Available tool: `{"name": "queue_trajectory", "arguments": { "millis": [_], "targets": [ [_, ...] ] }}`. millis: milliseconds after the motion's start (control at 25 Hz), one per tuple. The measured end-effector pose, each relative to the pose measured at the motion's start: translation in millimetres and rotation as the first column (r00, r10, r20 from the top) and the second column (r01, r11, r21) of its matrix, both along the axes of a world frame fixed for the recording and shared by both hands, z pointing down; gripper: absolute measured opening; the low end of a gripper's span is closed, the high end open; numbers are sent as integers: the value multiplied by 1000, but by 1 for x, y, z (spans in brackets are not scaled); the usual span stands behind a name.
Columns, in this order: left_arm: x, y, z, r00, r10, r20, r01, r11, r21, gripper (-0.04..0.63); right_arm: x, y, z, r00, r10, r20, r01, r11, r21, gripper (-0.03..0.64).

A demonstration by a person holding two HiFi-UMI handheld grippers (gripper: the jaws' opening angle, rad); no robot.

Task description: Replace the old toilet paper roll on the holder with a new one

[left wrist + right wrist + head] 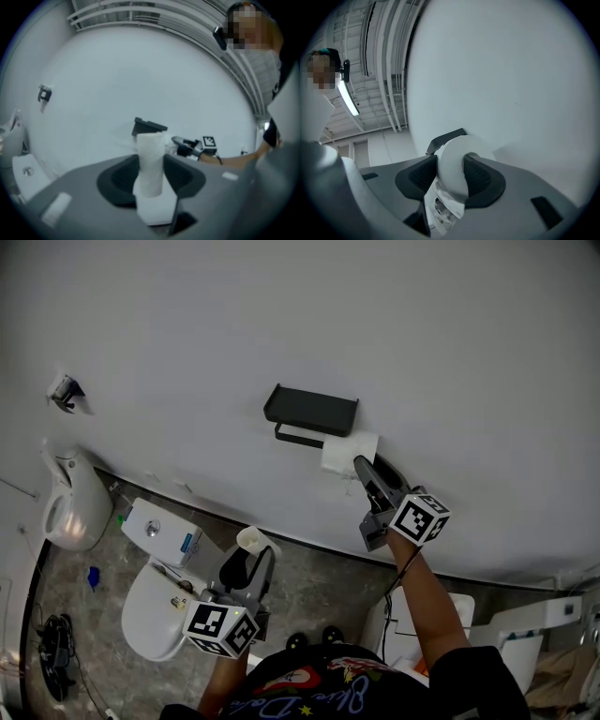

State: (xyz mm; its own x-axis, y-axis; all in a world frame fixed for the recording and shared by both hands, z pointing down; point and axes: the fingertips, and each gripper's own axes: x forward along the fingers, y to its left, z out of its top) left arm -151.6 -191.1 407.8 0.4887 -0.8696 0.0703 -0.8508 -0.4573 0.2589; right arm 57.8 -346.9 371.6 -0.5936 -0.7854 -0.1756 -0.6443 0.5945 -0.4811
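Note:
A black wall holder (310, 410) with a shelf and a bar below it hangs on the white wall. My right gripper (360, 466) is shut on a full white toilet paper roll (345, 451), which is held right at the holder's bar. In the right gripper view the roll (452, 168) fills the gap between the jaws, with the holder (445, 138) just behind it. Lower left, my left gripper (253, 553) is shut on a thin, nearly used-up roll (250, 539). That thin roll (151, 157) stands upright between the jaws in the left gripper view, well away from the holder (149, 126).
A white toilet (152, 611) with its cistern (161, 530) stands below left. Further left are a white basin-like fixture (71, 506) and a small wall fitting (64, 391). White boxes (525, 624) sit at the lower right on the grey stone floor.

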Motion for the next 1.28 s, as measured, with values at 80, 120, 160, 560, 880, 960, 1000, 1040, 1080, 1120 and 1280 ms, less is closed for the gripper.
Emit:
{"name": "queue_trajectory", "arguments": {
  "millis": [80,120,160,560,880,960,1000,1040,1080,1120,1280],
  "targets": [
    [-4,1,2,1000,-5,-4,5,1000,-4,167,-17,-6,1,1000,-25,-16,25,1000,2,187],
    [-2,2,4,1000,-8,-4,8,1000,-6,167,-22,-7,1,999,-39,-24,39,999,3,187],
    [1,3,5,1000,-11,-4,11,1000,-9,167,-27,-10,2,998,-53,-28,53,999,2,187],
    [2,3,5,999,-23,-24,23,1000,-18,167,-57,-14,8,995,-91,-31,91,996,-10,187],
    [19,10,3,1000,5,-30,-6,1000,-15,167,-83,-17,12,987,-124,-102,121,992,-35,187],
    [20,13,3,1000,3,-28,-4,1000,-12,167,-85,-16,13,984,-127,-125,124,992,-25,187],
    [20,14,3,1000,2,-28,-3,1000,-12,167,-85,-14,14,982,-125,-143,124,992,-13,187],
    [20,15,4,1000,1,-28,-1,1000,-12,167,-84,-12,16,980,-120,-162,121,993,-3,189],
    [19,15,5,1000,-1,-26,0,1000,-14,167,-82,-10,18,978,-111,-177,113,994,3,189],
    [17,15,6,1000,-3,-23,3,1000,-17,167,-80,-8,20,978,-100,-185,103,995,8,189],
    [13,15,9,1000,-8,-21,8,1000,-27,167,-69,13,18,976,-48,-211,62,996,58,192]
  ]
}}
